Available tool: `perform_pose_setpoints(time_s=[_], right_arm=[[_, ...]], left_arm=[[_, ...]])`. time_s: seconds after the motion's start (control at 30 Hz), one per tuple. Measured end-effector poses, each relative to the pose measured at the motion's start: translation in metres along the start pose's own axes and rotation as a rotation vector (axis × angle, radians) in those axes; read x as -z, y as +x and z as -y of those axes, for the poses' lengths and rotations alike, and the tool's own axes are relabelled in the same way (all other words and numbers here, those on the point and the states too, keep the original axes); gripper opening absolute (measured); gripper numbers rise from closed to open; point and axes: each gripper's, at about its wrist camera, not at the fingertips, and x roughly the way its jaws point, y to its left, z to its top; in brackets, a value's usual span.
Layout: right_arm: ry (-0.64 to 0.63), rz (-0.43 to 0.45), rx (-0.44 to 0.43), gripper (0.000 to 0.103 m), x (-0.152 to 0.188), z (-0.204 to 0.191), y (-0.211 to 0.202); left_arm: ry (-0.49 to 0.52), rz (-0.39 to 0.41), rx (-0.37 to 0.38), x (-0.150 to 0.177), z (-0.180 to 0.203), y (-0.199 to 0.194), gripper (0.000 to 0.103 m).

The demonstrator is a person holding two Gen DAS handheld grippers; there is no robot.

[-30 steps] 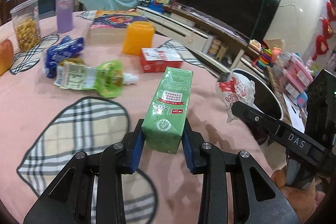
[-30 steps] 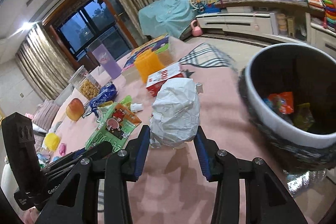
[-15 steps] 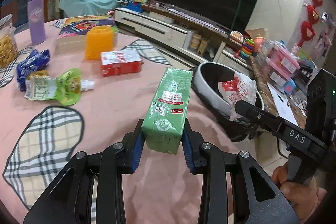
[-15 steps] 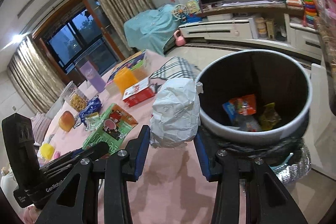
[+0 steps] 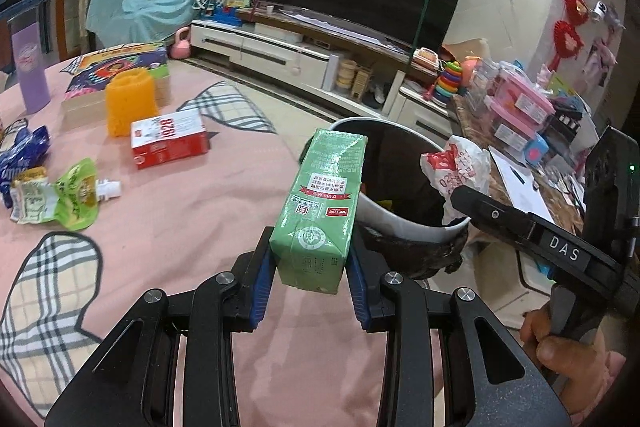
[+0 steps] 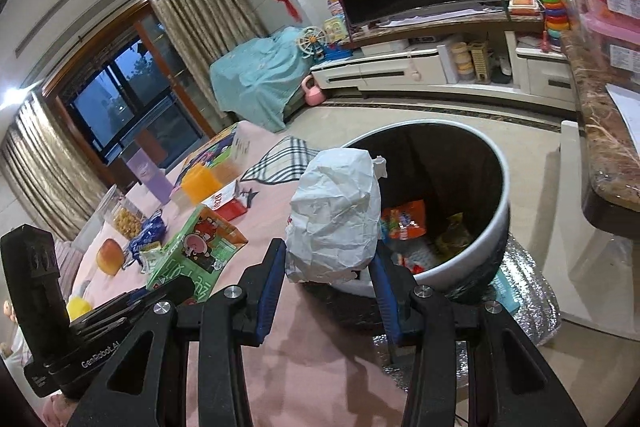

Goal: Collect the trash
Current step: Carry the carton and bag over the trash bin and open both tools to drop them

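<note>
Left wrist view: the left gripper [image 5: 311, 283] is seen clamped on a green carton [image 5: 320, 211], both blue pads pressed against its lower sides, the carton tilted away from the camera. Compared with one second ago, the white-rimmed bin [image 5: 404, 223] has come into fuller view: it was then partly hidden at the frame's right edge, and it now stands directly behind the carton, beyond the edge of the pink worktop [image 5: 192, 211]. The grip on the carton is unchanged. The right gripper [image 5: 460, 193] is seen to the right of the bin, closed on a crumpled paper bag [image 5: 456, 167] held over the bin's rim. Left of the bin, on the worktop, a red box [image 5: 170, 143], an orange cup [image 5: 130, 103] and a green pouch [image 5: 76, 193] are recorded; none lies between the carton and the bin.

Right wrist view: the right gripper [image 6: 330, 287] is seen gripping the paper bag [image 6: 336, 215] between its pads. The bin [image 6: 472, 251], formerly at the right edge, is now centred behind the bag, whose upper part overlaps the bin's mouth. Wrappers [image 6: 402, 219] lie inside the bin. The green carton [image 6: 196, 251] in the left gripper [image 6: 160, 293] is held left of the bin, over the worktop [image 6: 280, 355].
</note>
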Motion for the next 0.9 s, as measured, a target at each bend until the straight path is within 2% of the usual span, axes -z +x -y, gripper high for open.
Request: perform_pose_setpoints(time_s=[0.9], right_arm=[[0.052,-0.004,0.035,0.043,-0.018,0.041,0.003]], left_arm=[[0.086,-0.038,0.010,-0.028,0.048,0.042,0.032]])
